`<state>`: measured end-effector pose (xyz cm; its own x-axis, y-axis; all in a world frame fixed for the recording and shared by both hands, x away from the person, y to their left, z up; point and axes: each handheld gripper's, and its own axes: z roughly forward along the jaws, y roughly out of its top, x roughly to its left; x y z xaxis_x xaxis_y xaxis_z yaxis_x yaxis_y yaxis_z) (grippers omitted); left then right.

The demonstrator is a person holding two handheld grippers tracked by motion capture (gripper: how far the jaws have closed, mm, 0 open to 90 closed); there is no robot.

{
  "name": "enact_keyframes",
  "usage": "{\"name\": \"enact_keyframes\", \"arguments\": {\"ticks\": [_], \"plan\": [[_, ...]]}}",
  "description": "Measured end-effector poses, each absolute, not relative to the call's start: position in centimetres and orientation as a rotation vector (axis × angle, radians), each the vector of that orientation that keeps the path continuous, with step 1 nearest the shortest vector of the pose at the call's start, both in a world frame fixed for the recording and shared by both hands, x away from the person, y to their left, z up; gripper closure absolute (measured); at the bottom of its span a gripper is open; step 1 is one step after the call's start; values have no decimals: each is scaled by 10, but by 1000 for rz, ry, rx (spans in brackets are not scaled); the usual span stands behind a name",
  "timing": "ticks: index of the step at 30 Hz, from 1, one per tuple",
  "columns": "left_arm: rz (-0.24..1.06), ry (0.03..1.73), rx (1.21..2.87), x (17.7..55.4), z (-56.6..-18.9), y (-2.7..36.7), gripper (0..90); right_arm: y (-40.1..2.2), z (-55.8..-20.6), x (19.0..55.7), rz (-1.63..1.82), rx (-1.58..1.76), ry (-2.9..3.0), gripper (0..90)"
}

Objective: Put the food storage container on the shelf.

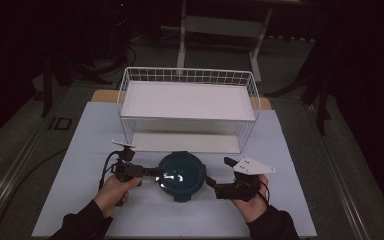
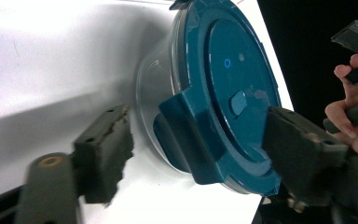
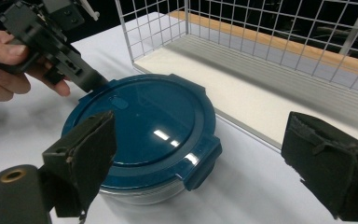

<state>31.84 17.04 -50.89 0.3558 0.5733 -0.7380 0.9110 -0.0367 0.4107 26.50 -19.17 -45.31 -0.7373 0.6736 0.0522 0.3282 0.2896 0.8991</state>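
A round clear container with a dark teal lid sits on the white table near the front edge. My left gripper is at its left rim and open. In the left gripper view one jaw lies over the lid, the other stands off the clear wall, and a lid latch is between them. My right gripper is open just right of the container. In the right gripper view its wide-spread jaws frame the container and its near latch without touching. The left gripper touches the lid's far edge there.
A white wire basket with a white shelf board on top stands just behind the container, open at its front. The white table top ends close in front of the person's hands. Dark floor and furniture legs lie beyond.
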Motion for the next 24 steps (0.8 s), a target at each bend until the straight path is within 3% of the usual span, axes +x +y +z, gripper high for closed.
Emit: {"name": "enact_keyframes", "arguments": {"ticks": [14,17,24], "plan": [[-646,1366,1636,322,-526,172,501,-192,-454,266,1426,918,2233,102],[-723,1363,1576,323,-533,175,516,-193,-454,266,1424,922,2233,102],[-689,1331,1600,321,-531,174,524,-194,-457,270,1423,958,2254,105]]}}
